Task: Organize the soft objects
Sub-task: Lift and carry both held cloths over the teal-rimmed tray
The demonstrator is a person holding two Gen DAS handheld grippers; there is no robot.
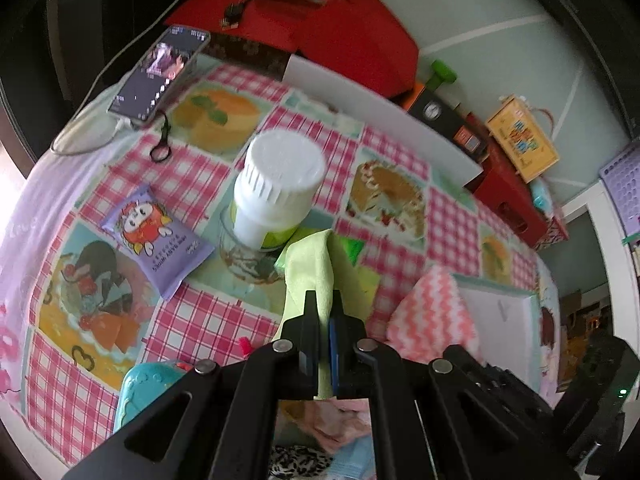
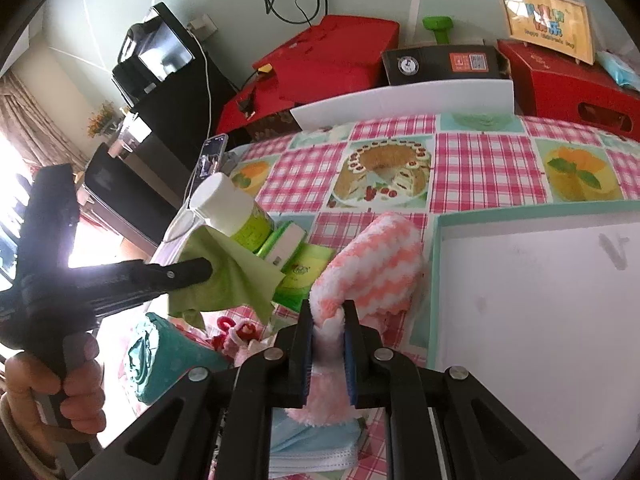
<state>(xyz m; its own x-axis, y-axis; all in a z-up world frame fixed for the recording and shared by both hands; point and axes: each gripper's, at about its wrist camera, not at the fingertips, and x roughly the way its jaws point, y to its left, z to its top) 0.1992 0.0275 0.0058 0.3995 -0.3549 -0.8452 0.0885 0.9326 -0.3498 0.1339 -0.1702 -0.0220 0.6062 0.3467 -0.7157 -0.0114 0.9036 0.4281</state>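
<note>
Lime-green cloth (image 1: pixel 308 276) hangs pinched between the pressed-together jaws of the left gripper (image 1: pixel 323 304), lifted clear of the checked tablecloth (image 1: pixel 200 312) and just in front of the white-capped bottle (image 1: pixel 276 192), which serves as the landmark here. In the right wrist view the cloth's loose corners dangle below the bottle's near side, over red clutter that is too small to tell. Right of the bottle, the pink-and-white fluffy towel (image 2: pixel 376 264) is clamped at one end by the right gripper (image 2: pixel 329 316), its bulk resting on the tablecloth against the left rim of the white tray (image 2: pixel 436 280). The tray's floor is bare and lies well right of the bottle. Left of the bottle sits a purple snack packet (image 1: pixel 160 240); beyond it, towards the far left edge of the table, a phone (image 1: pixel 160 76). Behind the bottle the tablecloth runs open to a low white board (image 2: pixel 400 104).
</note>
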